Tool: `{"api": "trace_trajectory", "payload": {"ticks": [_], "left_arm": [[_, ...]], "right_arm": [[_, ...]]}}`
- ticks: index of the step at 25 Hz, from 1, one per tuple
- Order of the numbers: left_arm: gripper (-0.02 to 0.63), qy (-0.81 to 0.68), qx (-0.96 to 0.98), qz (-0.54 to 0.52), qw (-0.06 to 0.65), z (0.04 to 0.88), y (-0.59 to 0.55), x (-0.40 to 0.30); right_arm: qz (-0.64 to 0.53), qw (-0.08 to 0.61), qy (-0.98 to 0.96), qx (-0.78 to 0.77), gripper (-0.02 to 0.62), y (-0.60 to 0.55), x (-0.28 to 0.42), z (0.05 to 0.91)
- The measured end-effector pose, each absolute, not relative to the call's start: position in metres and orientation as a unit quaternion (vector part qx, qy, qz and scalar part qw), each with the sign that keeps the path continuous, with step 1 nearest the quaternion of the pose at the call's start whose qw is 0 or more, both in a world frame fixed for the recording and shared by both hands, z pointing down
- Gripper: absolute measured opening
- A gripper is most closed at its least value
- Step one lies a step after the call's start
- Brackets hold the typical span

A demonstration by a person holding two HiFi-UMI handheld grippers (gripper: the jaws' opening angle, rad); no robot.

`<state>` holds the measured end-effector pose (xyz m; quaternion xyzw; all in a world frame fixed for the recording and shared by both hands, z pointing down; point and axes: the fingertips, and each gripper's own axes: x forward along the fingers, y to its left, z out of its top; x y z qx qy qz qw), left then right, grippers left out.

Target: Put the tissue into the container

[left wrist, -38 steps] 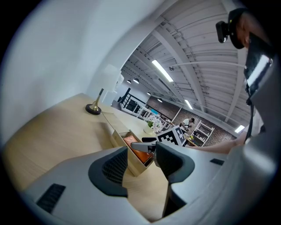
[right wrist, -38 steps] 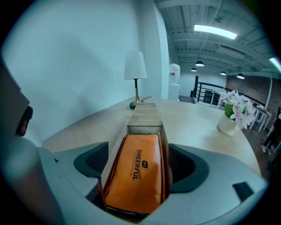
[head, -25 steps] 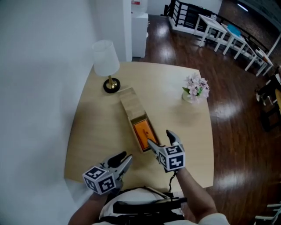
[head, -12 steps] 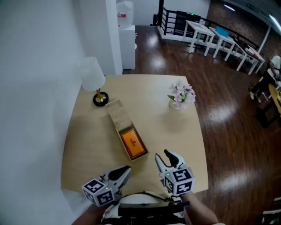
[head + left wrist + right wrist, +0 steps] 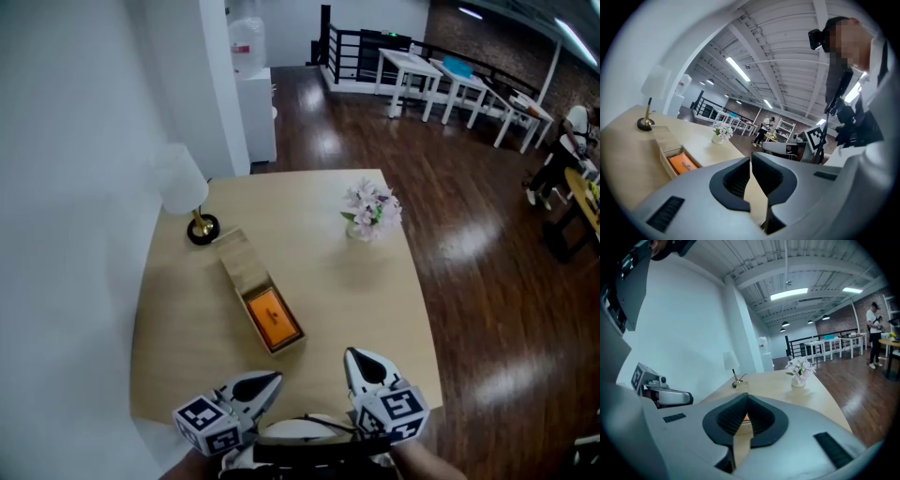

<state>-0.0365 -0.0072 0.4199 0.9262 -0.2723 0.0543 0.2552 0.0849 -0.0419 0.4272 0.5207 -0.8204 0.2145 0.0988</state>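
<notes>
Left gripper (image 5: 265, 382): jaws fully together, nothing between them. Right gripper (image 5: 359, 361): same, pads meet, empty. Both are held low at the near edge of the table (image 5: 375, 300), well short of the work.

Task item: orange pack (image 5: 273, 319), taken to be the tissue, lies flat in the open near end of the long wooden box (image 5: 242, 265). Far end of the box is covered by a wood panel. Judged: placement looks done, nothing left in hand.

Risks, as judged:
- Can't tell whether the pack sits fully below the rim. If proud, closing a lid would jam on it.
- Box lies diagonal, far end just beside the lamp (image 5: 178, 178) base. A push along the box w/ closed jaws would shove it into the lamp, which has a narrow foot and prob. tips easily.
- Grippers are near the box's open end. A careless swing fwd could clip the corner and skew it.
- Vase of flowers (image 5: 370, 211) is well apart to the right, low concern.

Surface: pale wood-look top, rounded corners, matte. Left side stands against a white wall (image 5: 75, 187).

Room: dark glossy plank floor (image 5: 469, 244), water cooler (image 5: 246, 47) by the wall, black railing (image 5: 361, 52) and white tables (image 5: 450, 80) at back, person (image 5: 567, 131) standing far right. Ceiling (image 5: 801, 263) w/ strip lights shows in the gripper views.
</notes>
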Motion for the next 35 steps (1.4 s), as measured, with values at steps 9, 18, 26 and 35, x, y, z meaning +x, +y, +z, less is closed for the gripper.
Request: {"api": "trace_trajectory", "payload": {"ticks": [9, 18, 26, 35], "left_arm": [[0.0, -0.261, 0.918, 0.075, 0.29, 0.427, 0.004, -0.029], [0.0, -0.246, 0.924, 0.1, 0.276, 0.439, 0.008, -0.022], [0.0, -0.25, 0.923, 0.103, 0.275, 0.438, 0.008, -0.024], [0.0, -0.248, 0.921, 0.103, 0.281, 0.437, 0.007, -0.021]], "right_arm": [[0.231, 0.087, -0.824, 0.51, 0.0, -0.031, 0.083, 0.427], [0.232, 0.108, -0.839, 0.48, 0.0, -0.027, 0.07, 0.436], [0.23, 0.115, -0.845, 0.469, 0.0, -0.025, 0.063, 0.437], [0.232, 0.122, -0.847, 0.462, 0.0, -0.024, 0.062, 0.438]]}}
